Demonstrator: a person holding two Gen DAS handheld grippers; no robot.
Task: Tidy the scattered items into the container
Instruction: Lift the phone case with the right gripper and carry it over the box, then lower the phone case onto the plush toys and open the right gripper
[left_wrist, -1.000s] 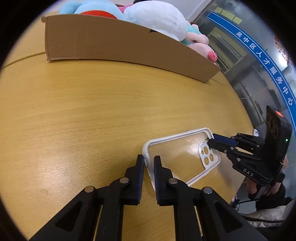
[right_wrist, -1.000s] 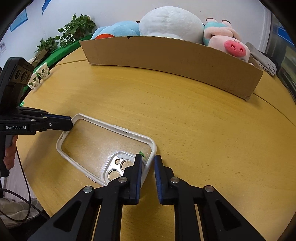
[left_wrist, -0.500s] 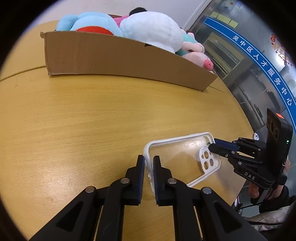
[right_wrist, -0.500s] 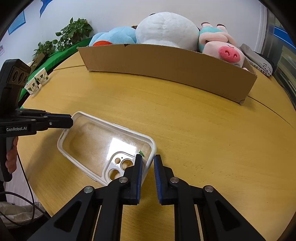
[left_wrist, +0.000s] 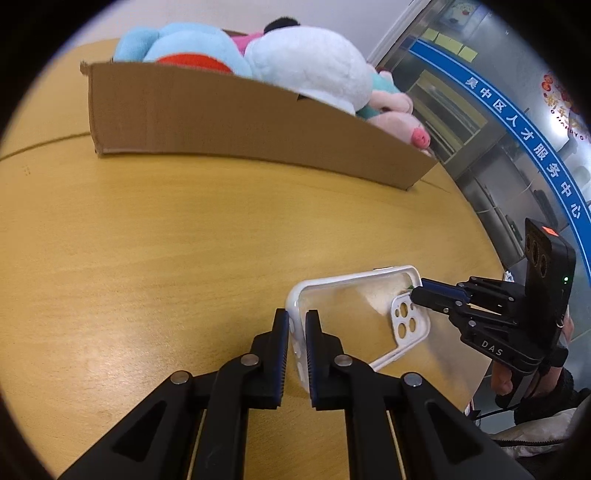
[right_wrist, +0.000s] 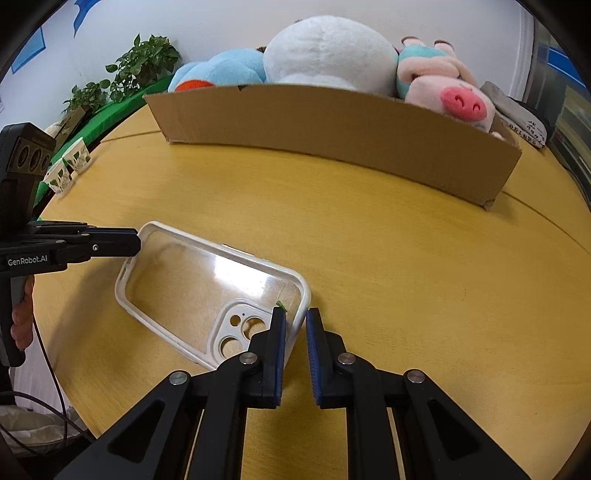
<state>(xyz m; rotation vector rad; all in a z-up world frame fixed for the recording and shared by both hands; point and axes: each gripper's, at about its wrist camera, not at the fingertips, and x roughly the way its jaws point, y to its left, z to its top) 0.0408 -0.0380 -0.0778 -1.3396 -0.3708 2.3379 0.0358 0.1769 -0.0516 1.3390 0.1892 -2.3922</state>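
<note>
We have the phone case (right_wrist: 207, 291) pinched at both ends, near the tabletop (right_wrist: 388, 266) edge closest to us and well short of the box. Our left hand-held gripper (left_wrist: 296, 334) is nearly closed, its two pads clamping the case's white rim at the plain end. Our right hand-held gripper (right_wrist: 294, 334) is just as narrow, gripping the rim at the corner beside the camera cut-outs. We judge that two grips suit so thin and floppy a shell: it stays level, and one end cannot sag. Whether it rests on the wood or hangs just above it, we cannot tell.

Across the tabletop stands the cardboard box (right_wrist: 332, 129), open-topped. In it sit a blue plush (right_wrist: 225, 70), a white plush (right_wrist: 328, 51) and a pink pig plush (right_wrist: 447, 96), rising above its wall.
</note>
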